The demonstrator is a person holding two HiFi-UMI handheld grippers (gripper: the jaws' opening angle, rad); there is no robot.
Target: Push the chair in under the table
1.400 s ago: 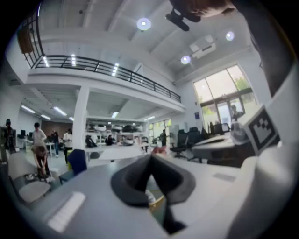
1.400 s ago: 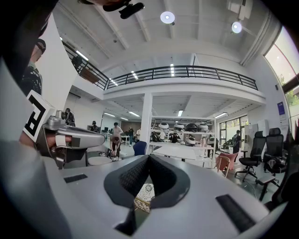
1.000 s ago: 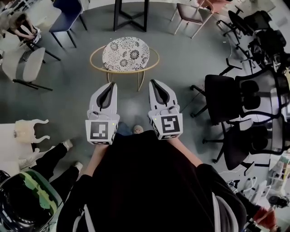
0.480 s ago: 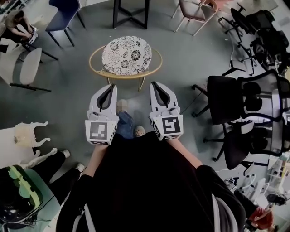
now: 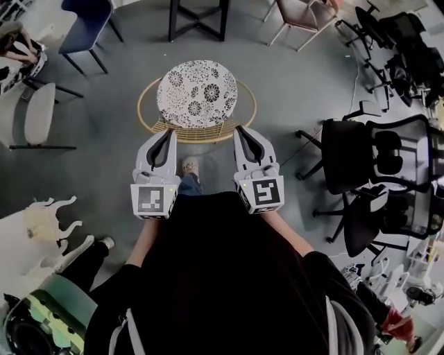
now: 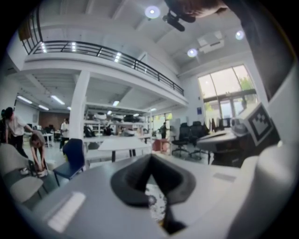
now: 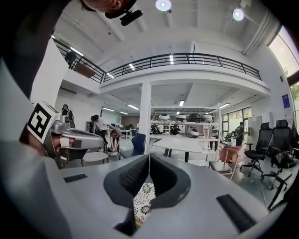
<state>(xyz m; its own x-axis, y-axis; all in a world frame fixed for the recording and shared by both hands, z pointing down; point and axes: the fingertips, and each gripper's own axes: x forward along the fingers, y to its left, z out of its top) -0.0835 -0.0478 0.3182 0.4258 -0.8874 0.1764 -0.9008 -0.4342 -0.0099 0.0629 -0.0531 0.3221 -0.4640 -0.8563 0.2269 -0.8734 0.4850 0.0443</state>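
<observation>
In the head view, the chair [image 5: 198, 93], with a flowered round seat and a gold wire frame, is standing on the grey floor [image 5: 125, 166] just ahead of both grippers. Its wire back is facing the person. The left gripper [image 5: 170, 132] is pointing at the chair's near left edge and the right gripper [image 5: 239, 130] at its near right edge. Both tips are lying over the gold rim, but whether they are touching it I cannot tell. Each gripper is showing its jaws pressed together, with nothing between them. Beyond the chair, the dark legs of the table [image 5: 198, 21] are showing, well apart from the seat. A blue chair [image 5: 87, 17] is standing to the chair's far left, and black office chairs [image 5: 361, 163] are crowding its right. A shoe [image 5: 189, 166] is showing between the grippers, just behind the chair.

In the left gripper view, the jaws are meeting at the tip, pinching nothing. The flowered seat [image 6: 154, 205] is peeking through the gap below them, and the table [image 6: 119, 144] is standing beyond it.

In the right gripper view, the jaws are likewise closed and empty. The seat [image 7: 142, 200] is showing through the gap beneath, with the table [image 7: 187, 142] further off behind it.
</observation>
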